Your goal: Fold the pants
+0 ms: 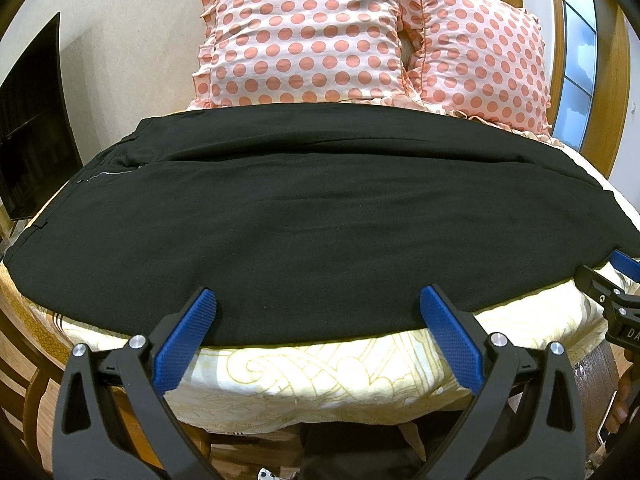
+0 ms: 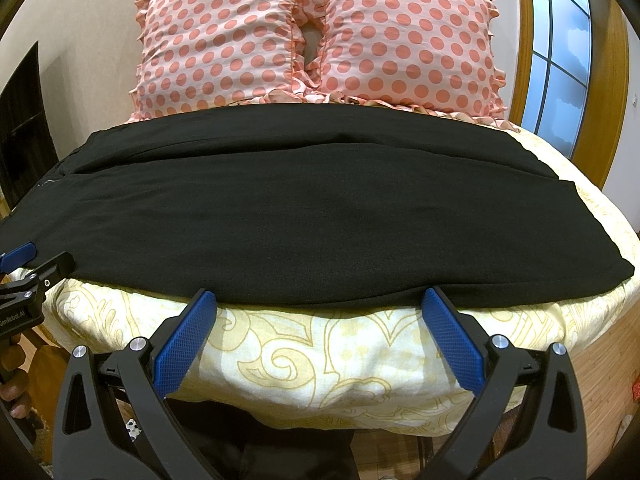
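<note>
Black pants [image 1: 320, 216] lie flat across the bed, folded lengthwise, waistband and zipper at the left, leg ends at the right [image 2: 580, 264]. My left gripper [image 1: 318, 300] is open, its blue fingertips over the pants' near edge, empty. My right gripper [image 2: 320, 298] is open, its tips at the pants' near edge, empty. Each gripper shows at the side of the other's view: the right one in the left wrist view [image 1: 616, 280], the left one in the right wrist view [image 2: 32, 264].
Two pink polka-dot pillows [image 1: 312, 40] [image 2: 400, 36] stand behind the pants. The bed has a cream patterned sheet [image 2: 320, 360]. A dark TV [image 1: 32, 140] stands at the left, a window [image 2: 560, 60] at the right.
</note>
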`<state>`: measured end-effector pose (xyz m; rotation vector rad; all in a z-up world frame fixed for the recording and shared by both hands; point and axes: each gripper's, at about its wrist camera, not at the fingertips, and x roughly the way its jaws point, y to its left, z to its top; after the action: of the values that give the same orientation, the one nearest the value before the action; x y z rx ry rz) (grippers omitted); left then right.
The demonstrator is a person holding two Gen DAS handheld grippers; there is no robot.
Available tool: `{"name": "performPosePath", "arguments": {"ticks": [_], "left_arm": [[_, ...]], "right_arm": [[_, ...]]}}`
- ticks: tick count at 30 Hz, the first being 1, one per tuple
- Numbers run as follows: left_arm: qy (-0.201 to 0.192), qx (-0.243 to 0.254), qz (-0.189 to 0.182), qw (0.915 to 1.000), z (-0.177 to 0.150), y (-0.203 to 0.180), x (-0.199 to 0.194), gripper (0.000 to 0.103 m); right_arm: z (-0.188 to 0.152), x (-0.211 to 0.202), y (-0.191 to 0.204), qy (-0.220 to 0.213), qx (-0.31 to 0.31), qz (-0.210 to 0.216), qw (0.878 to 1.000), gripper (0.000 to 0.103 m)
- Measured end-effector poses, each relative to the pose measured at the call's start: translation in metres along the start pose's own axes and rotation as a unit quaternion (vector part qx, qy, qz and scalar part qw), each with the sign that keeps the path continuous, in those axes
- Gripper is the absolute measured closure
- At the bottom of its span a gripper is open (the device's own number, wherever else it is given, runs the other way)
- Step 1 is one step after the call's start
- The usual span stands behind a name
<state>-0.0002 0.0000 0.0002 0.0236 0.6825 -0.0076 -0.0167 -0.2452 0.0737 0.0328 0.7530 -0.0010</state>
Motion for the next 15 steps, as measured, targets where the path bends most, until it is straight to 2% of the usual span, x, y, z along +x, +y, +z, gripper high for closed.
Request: {"name": "performPosePath", "arguments": {"ticks": [15], "left_arm": [[0.0, 0.0, 0.0, 1.0, 0.0, 0.0, 0.0, 0.002]], "right_arm": [[-0.0011, -0.0003, -0.001, -0.007, 0.0, 0.0, 1.0, 0.001]]}}
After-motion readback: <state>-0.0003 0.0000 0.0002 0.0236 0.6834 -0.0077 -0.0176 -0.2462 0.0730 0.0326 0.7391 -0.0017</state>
